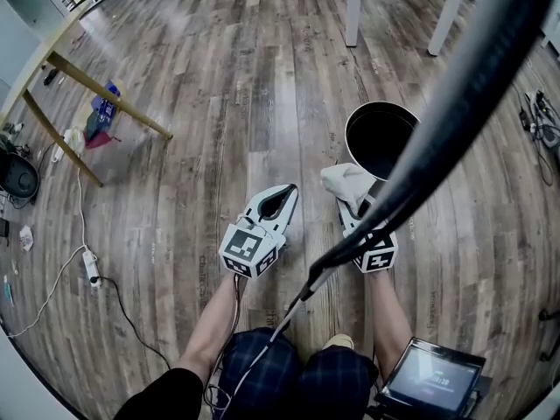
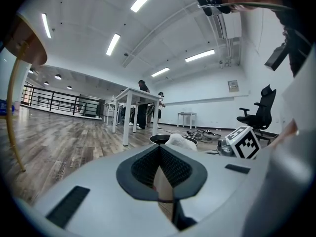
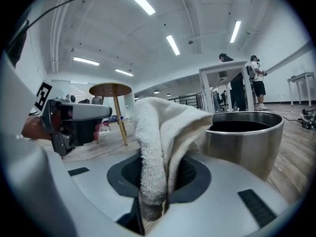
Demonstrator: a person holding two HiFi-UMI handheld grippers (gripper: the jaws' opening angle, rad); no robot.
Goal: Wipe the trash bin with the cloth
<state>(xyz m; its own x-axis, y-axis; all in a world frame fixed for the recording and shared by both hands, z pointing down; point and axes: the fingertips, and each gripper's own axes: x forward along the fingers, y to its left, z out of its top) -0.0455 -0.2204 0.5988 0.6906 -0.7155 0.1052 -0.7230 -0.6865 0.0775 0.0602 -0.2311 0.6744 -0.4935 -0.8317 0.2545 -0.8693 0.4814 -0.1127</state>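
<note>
A round metal trash bin with a dark inside stands upright on the wooden floor, ahead of my right hand. My right gripper is shut on a white terry cloth, which bunches up just short of the bin's near wall. In the right gripper view the cloth rises from the right gripper, with the bin close behind it on the right. My left gripper is shut and holds nothing, level with the right one and left of the bin. In the left gripper view the left gripper points toward the bin.
A wooden-legged round table stands at the left with small items beneath it. A power strip and its cables lie on the floor near left. White table legs stand beyond the bin. A black cable crosses the head view. People stand far off.
</note>
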